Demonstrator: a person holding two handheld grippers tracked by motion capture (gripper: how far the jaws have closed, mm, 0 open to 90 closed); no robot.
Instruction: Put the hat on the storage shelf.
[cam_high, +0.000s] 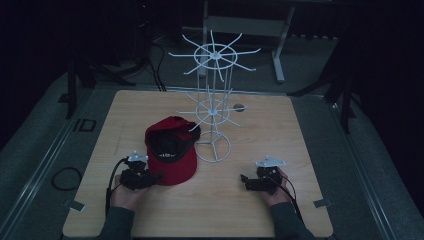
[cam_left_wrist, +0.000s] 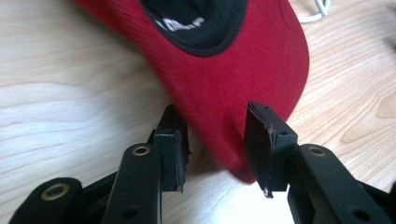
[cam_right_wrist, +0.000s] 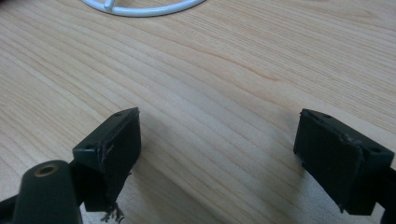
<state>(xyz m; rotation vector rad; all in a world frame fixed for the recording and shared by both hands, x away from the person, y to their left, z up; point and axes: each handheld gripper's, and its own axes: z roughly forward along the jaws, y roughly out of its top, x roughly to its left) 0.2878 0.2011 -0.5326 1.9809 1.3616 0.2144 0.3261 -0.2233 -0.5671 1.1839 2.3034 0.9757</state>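
**Cap brim between your left fingers, right ones spread over bare desk**

Count: one red cap (cam_high: 171, 150), one white wire rack (cam_high: 214, 107), two grippers. Cap lies upside down on the desk (cam_high: 295, 130), left of centre, just beside the rack's ring base, black lining up. Its long axis runs crown-to-brim, crown toward the rack, brim pointing at you. Your left gripper (cam_left_wrist: 217, 147) has its fingers (cam_left_wrist: 170, 149) spread on either side of the brim's near edge; whether they touch the fabric, can't tell. Your right gripper (cam_right_wrist: 224, 163) sits well apart from the cap, fingers (cam_right_wrist: 114, 140) wide apart, plain wood between them, rack base ring ahead
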